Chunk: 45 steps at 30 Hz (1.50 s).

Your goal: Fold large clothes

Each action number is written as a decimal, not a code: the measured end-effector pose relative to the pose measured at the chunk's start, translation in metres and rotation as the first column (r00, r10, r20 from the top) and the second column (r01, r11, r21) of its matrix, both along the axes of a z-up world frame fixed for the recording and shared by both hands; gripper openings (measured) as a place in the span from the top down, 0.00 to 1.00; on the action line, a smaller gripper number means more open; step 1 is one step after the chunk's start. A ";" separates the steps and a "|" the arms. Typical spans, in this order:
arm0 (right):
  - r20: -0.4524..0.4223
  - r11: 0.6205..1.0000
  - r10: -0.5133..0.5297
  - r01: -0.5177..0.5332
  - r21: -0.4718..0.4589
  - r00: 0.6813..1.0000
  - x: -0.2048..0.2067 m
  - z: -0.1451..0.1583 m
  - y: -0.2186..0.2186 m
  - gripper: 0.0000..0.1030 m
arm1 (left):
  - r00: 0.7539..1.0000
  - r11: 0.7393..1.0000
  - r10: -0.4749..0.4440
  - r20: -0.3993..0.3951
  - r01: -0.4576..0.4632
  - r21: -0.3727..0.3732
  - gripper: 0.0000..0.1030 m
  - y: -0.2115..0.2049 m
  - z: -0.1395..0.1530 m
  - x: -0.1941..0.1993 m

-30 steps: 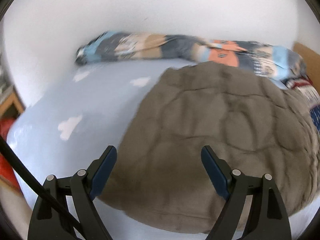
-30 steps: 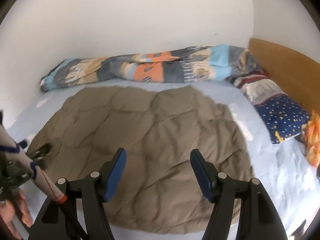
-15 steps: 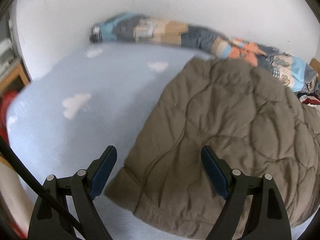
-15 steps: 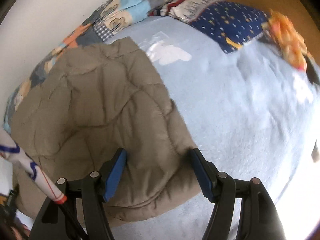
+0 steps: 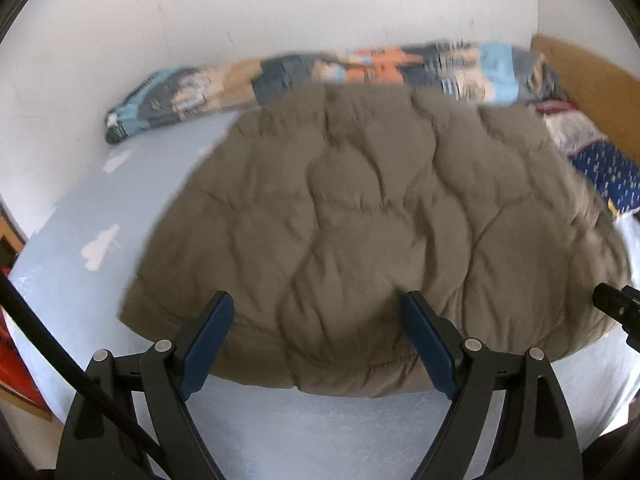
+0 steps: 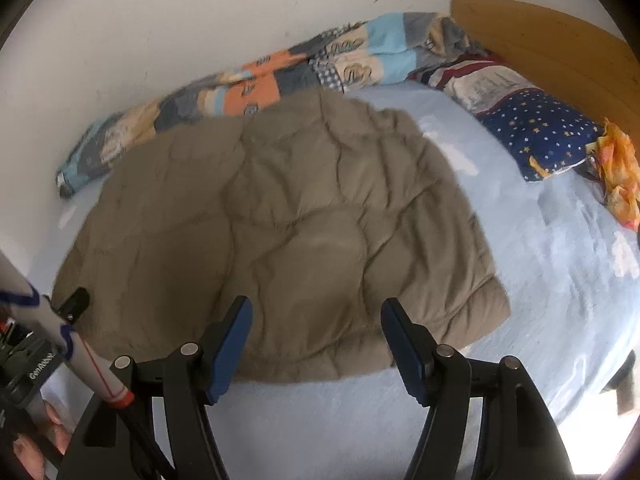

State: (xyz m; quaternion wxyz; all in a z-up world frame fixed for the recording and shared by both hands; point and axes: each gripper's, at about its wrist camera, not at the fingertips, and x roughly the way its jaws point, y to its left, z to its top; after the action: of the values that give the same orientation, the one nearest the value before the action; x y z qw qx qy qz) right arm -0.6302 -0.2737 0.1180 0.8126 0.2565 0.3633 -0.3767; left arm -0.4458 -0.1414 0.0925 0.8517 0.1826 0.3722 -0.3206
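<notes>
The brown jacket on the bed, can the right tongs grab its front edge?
Probably yes. The right tongs are open just above the jacket, whose near edge lies flat on the blue sheet with nothing in between.

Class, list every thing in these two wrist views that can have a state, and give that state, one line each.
Brown quilted padded garment: spread flat on the bed, not yet folded.
Left hand-held gripper: open, holding nothing.
Right hand-held gripper: open, holding nothing.
Multicoloured patchwork blanket: bunched along the wall.
Navy star-patterned pillow: lying by the wooden headboard.
</notes>
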 end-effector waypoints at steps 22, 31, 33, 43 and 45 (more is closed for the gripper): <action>0.077 0.997 0.060 -0.055 -0.061 0.995 -0.019 0.030 0.043 0.22 | 1.000 0.996 0.002 0.029 0.001 -0.093 0.14 0.046 0.048 -0.035; 0.079 0.992 0.118 -0.113 -0.058 0.990 0.008 0.010 0.045 0.22 | 0.998 0.998 0.058 -0.010 -0.059 -0.032 0.14 0.045 0.007 -0.009; 0.048 0.991 0.135 -0.133 -0.031 0.990 0.020 -0.002 0.042 0.22 | 0.996 0.997 0.068 -0.050 -0.069 -0.016 0.14 0.041 -0.004 -0.001; 0.015 0.990 0.138 -0.137 -0.005 0.990 0.052 -0.027 0.027 0.19 | 0.993 0.993 0.112 -0.049 -0.113 -0.031 0.13 0.026 -0.022 0.005; 0.010 0.990 0.138 -0.138 0.003 0.990 0.055 -0.030 0.025 0.17 | 0.993 0.993 0.111 -0.050 -0.112 -0.033 0.12 0.026 -0.022 0.007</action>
State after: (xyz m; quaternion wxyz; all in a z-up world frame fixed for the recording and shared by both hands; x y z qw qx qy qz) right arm -0.5751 -0.2482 0.0882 0.8379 0.2343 0.3768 -0.3177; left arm -0.4392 -0.1150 0.0709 0.8622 0.1385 0.3964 -0.2835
